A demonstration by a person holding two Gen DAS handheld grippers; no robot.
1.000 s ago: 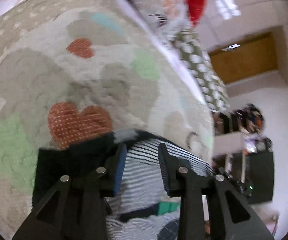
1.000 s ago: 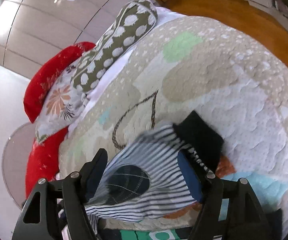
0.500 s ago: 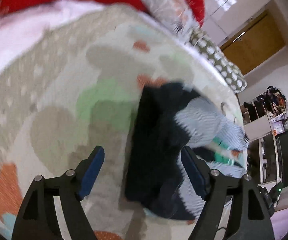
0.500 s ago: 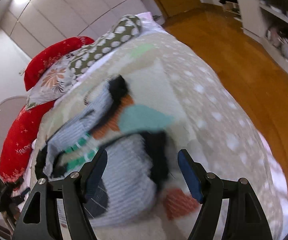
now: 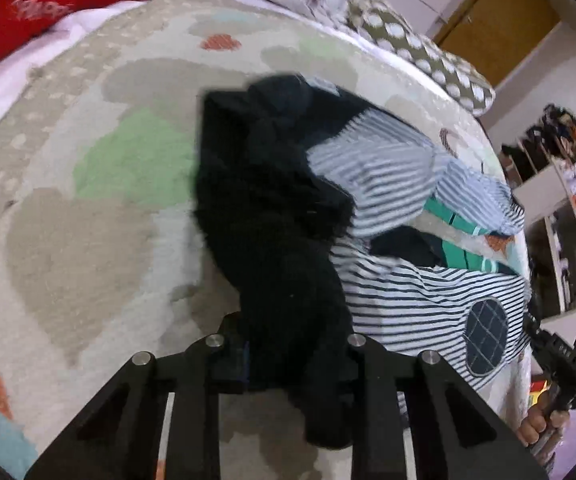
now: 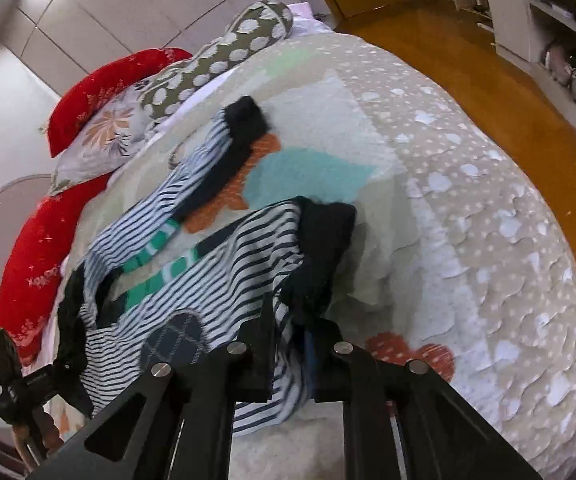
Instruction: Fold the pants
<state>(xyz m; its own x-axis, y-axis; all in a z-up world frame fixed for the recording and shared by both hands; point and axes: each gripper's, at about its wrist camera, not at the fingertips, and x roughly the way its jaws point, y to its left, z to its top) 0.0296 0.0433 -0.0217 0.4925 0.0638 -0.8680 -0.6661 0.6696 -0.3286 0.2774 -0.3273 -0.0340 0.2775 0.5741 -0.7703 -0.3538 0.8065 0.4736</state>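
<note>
Striped pants (image 5: 408, 300) on quilt (image 5: 87, 240); left gripper (image 5: 296, 364), right gripper (image 6: 292, 352) just closed, each pinching black waistband.

My left gripper (image 5: 294, 364) pads are hidden under the black waistband (image 5: 271, 208). My right gripper (image 6: 290, 350) pads are buried in striped fabric. Shelf items (image 5: 564, 136) are too blurred to identify.

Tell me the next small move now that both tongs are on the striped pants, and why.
Probably lift both ends slightly and draw them taut. The left tongs have just closed on the black waistband of the small blue-and-white striped pants, and the right tongs on a leg near its black cuff. The cloth between lies bunched on the quilted heart-patterned bedspread.
</note>
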